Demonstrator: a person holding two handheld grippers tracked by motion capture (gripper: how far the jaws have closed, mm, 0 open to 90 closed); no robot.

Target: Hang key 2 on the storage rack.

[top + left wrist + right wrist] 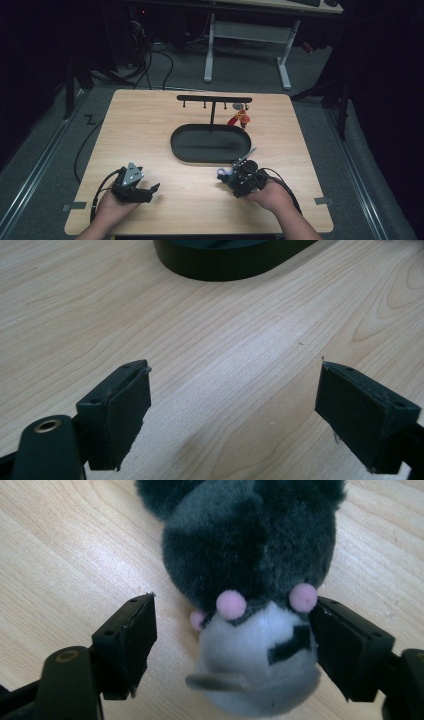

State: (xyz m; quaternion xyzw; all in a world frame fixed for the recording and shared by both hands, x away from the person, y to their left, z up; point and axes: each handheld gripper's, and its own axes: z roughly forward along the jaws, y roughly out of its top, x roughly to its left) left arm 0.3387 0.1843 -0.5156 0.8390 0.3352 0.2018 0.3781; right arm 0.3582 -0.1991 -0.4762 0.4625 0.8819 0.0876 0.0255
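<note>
A small plush toy [250, 555], dark grey with a light grey part and pink dots, lies on the wooden table [150, 125]. It sits between the jaws of my right gripper [232, 615], which is open. The right pad [345, 650] touches the plush, and the left pad [132, 640] stands apart from it. In the high view the right gripper [231, 176] is at the front right, just below the black oval tray [180, 150]. My left gripper [152, 191] rests at the front left, open, with bare wood between its jaws [232, 415].
A black rack [214, 99] with small hooks rises from the tray. A red and yellow charm [240, 119] hangs at its right end. The tray's wall [225, 265] lies ahead of the left gripper. A desk frame [250, 35] and cables stand beyond the table.
</note>
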